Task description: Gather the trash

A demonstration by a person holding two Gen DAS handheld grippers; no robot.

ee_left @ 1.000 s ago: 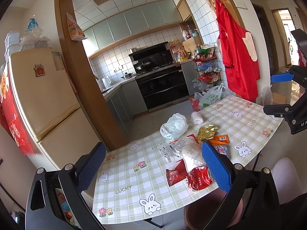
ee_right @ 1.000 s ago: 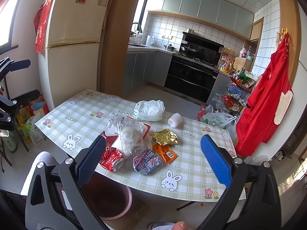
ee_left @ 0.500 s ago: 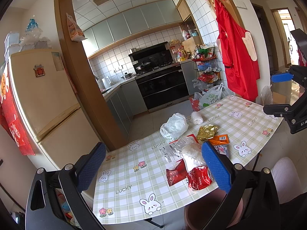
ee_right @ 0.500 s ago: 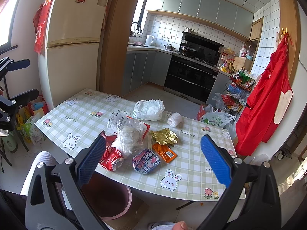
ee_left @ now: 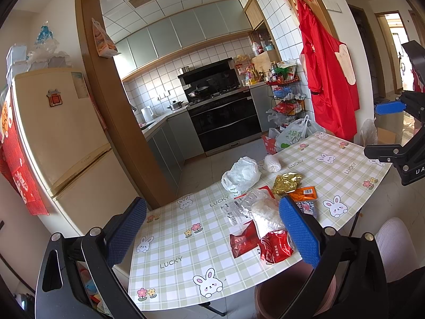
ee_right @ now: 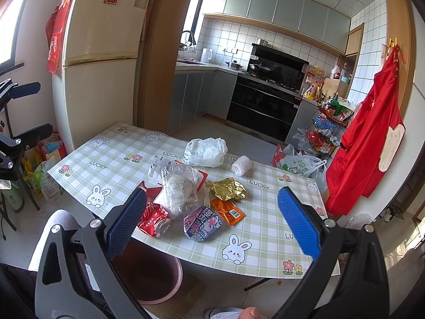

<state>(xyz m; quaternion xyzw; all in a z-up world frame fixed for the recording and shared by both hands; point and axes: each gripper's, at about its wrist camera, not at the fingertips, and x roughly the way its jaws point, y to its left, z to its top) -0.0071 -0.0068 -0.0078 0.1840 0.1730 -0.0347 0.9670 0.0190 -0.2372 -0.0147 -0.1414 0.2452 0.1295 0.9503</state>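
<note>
Right wrist view: the right gripper hangs wide open and empty above the near table edge, litter heaped straight ahead between its blue pads. Nearest is a crushed red can, lying with its long axis running left to right, shiny mouth pointing right. Beside it sit a crinkly clear plastic box, a glossy printed wrapper, an orange sachet and crumpled gold foil. Below the edge waits a brown bin. The left gripper, equally spread and empty, sees the same heap off to its right, so I judge the right one better placed.
</note>
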